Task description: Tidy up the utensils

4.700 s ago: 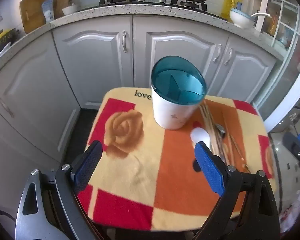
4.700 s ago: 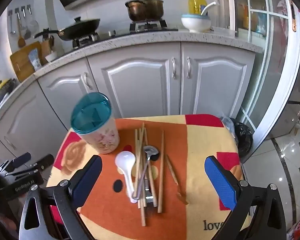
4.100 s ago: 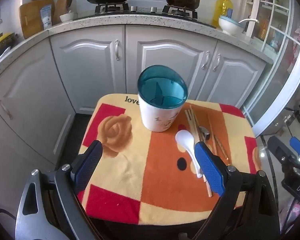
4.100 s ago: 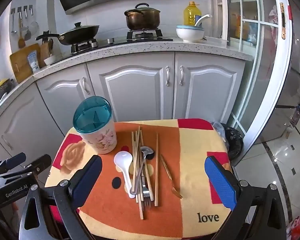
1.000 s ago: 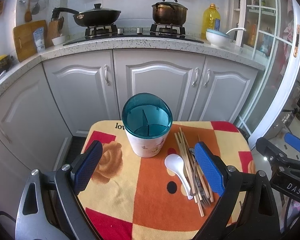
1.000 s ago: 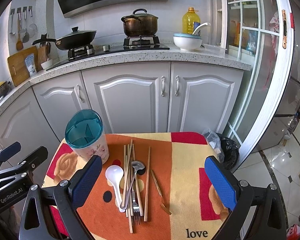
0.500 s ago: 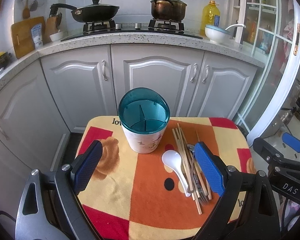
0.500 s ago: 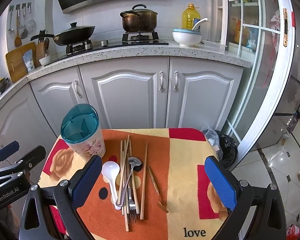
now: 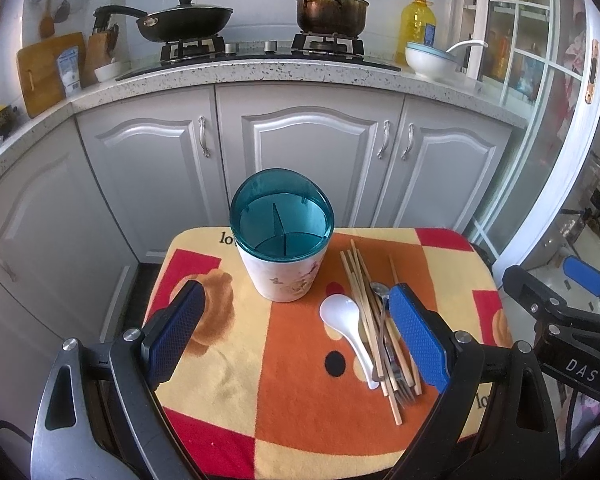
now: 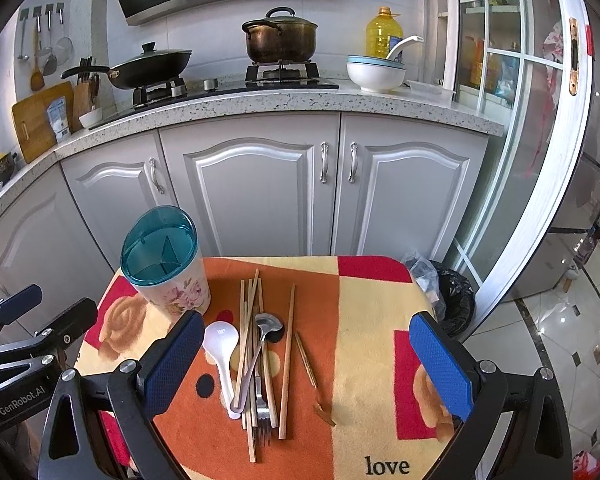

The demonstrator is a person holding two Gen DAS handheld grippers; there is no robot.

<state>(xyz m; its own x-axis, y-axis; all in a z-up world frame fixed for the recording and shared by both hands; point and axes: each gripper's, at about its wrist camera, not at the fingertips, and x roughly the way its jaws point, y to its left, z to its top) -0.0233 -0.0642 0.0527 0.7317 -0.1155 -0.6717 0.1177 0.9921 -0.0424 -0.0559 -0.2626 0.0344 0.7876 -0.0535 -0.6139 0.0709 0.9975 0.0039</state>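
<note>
Both hand-held grippers, left (image 9: pixel 296 336) and right (image 10: pixel 308 364), have pulled back, jaws wide and empty. Utensils (image 10: pixel 256 364) remain loose on the bench (image 10: pixel 372 312) beside the holder (image 10: pixel 166 260); sorting not yet started.

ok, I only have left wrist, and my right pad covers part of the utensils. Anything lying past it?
Observer: Yes. One chopstick lies apart, right of the pile.
Operator: Anything further right?
Observer: A thin wooden stick, alone, right of that chopstick.
Operator: Right gripper?
Observer: Right gripper is open and empty, above the near edge.
</note>
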